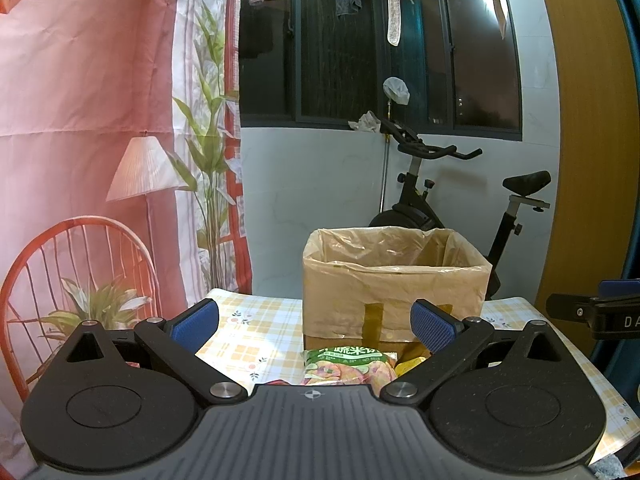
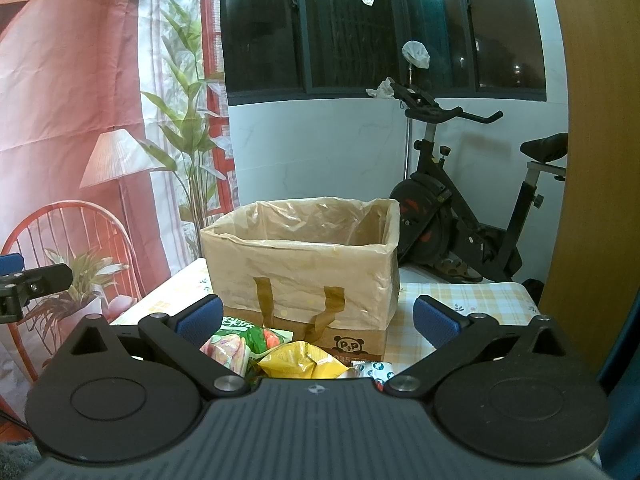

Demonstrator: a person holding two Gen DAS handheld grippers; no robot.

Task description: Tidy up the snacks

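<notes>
A cardboard box lined with a tan plastic bag (image 1: 394, 280) stands on the checked tablecloth; it also shows in the right wrist view (image 2: 304, 268). In front of it lie snack packets: a green one (image 1: 346, 366) (image 2: 240, 340), a yellow one (image 2: 304, 362) (image 1: 410, 362) and a white one with teal print (image 2: 374, 372). My left gripper (image 1: 314, 326) is open and empty, above the green packet. My right gripper (image 2: 318, 322) is open and empty, above the yellow packet. The packets' near parts are hidden by the gripper bodies.
The table (image 1: 256, 332) with its yellow checked cloth ends just behind the box. An exercise bike (image 2: 460, 208) stands behind the table at the right. A printed curtain (image 1: 100, 160) hangs at the left. A wooden panel (image 2: 592, 160) rises at the right.
</notes>
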